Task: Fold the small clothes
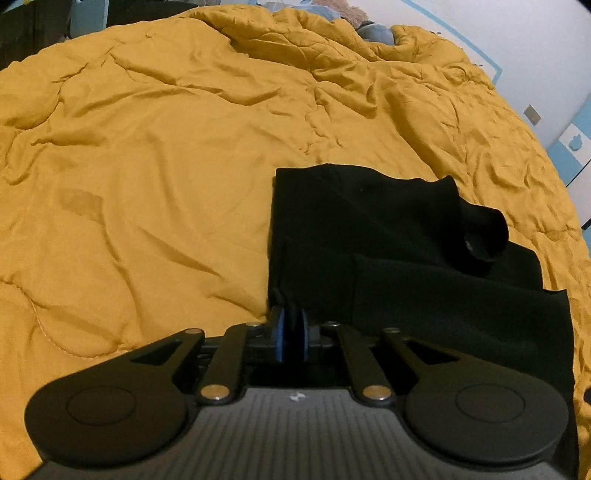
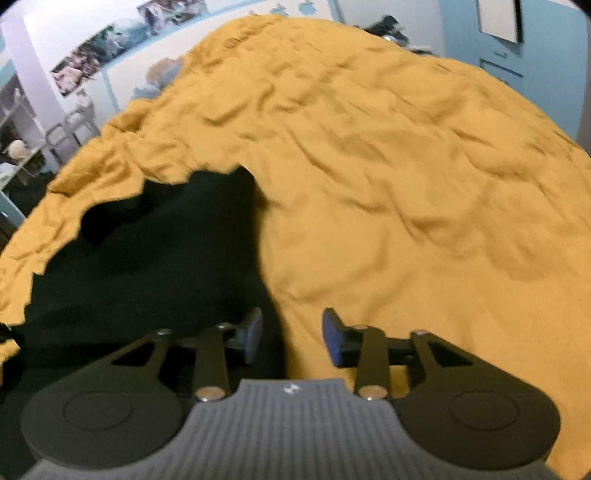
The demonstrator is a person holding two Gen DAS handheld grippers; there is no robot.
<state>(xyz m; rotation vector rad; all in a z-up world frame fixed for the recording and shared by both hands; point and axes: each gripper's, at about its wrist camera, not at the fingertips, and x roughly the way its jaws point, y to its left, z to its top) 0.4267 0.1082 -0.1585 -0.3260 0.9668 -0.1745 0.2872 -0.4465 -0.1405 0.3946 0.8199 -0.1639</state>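
A small black garment (image 1: 388, 240) lies partly folded on a mustard-yellow quilt (image 1: 147, 166), with a collar or cuff curled up at its right side. My left gripper (image 1: 291, 332) is shut on the garment's near left corner, black cloth pinched between the blue pads. In the right wrist view the same garment (image 2: 147, 258) fills the lower left. My right gripper (image 2: 291, 336) is open over the garment's right edge, one finger above black cloth, the other above the quilt (image 2: 406, 184). It holds nothing.
The rumpled quilt covers the whole bed. A grey and brown soft toy (image 1: 354, 18) sits at the bed's far end. White and blue walls (image 2: 517, 55), pictures and a shelf (image 2: 22, 140) stand beyond the bed.
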